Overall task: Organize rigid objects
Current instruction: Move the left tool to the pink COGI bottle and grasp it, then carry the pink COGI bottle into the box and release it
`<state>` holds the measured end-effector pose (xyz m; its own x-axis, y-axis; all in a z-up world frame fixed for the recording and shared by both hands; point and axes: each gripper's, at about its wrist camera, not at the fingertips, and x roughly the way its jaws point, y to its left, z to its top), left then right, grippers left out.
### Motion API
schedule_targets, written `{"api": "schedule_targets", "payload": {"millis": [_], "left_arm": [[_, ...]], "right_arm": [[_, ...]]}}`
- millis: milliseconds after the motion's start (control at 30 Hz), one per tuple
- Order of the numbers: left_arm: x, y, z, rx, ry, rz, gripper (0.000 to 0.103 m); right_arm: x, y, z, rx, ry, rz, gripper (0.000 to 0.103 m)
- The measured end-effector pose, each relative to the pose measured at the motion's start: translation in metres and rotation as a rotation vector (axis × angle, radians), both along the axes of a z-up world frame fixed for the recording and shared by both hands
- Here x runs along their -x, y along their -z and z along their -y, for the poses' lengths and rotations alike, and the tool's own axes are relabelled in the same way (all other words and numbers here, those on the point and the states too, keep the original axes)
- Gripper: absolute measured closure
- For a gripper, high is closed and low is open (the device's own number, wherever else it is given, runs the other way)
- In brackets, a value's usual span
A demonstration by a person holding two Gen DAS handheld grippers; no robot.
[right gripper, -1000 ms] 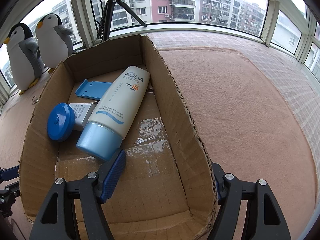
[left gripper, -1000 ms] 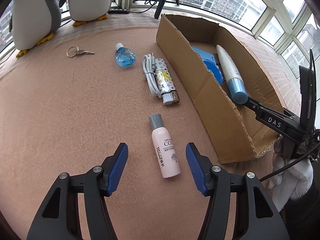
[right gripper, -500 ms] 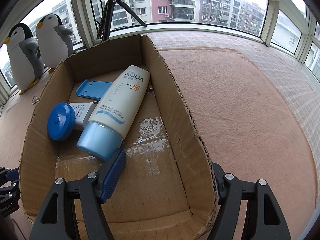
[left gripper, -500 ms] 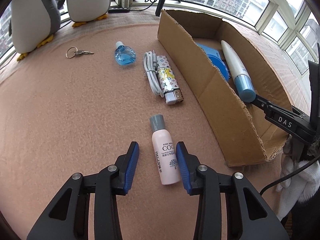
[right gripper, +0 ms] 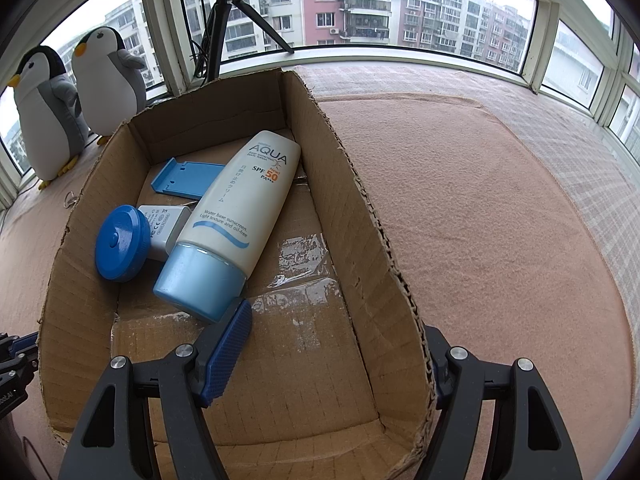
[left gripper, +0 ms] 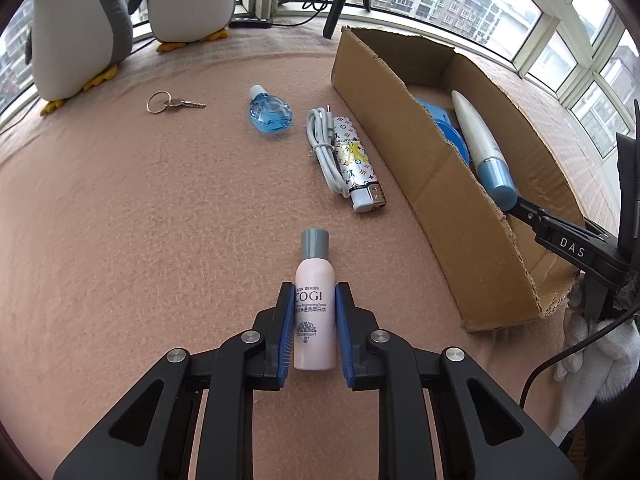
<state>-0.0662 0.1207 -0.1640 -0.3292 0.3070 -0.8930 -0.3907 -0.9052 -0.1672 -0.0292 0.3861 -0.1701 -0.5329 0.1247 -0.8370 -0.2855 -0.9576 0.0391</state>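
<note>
A pink bottle point(left gripper: 315, 272) with a grey cap lies on the tan cloth, and my left gripper point(left gripper: 314, 292) is shut on its lower body. The cardboard box point(right gripper: 384, 248) holds a white sunscreen tube point(right gripper: 244, 208), a blue round lid point(right gripper: 122, 248), a white charger point(right gripper: 164, 228) and a blue stand point(right gripper: 188, 180). My right gripper point(right gripper: 336, 324) is open at the box's near end. Its left finger is inside, by the tube's blue cap. Its right finger is outside, mostly hidden behind the right wall.
On the cloth left of the box point(left gripper: 404, 128) lie a patterned lighter point(left gripper: 356, 164), a coiled white cable point(left gripper: 324, 148), a blue drop bottle point(left gripper: 270, 114) and keys point(left gripper: 168, 103). Two plush penguins point(left gripper: 76, 24) stand at the back left. A gloved hand point(left gripper: 592, 344) is at the right edge.
My left gripper moved forward around the pink bottle and shut on it. The right gripper and the things in the box have not moved.
</note>
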Motion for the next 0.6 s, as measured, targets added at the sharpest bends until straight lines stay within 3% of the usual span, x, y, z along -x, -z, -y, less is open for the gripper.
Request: {"api": "schedule_targets", "payload": {"millis": [267,600], "left_arm": [[0.006,-0.021,0.001,-0.029,-0.006,-0.039,0.085],[0.02,-0.055,-0.029,-0.056,0.048,-0.116,0.085]], "right_arm": [[0.0,0.0,0.0,-0.001,0.0,0.0,0.034],[0.001,-0.001,0.002,0.001,0.0,0.001,0.034]]}}
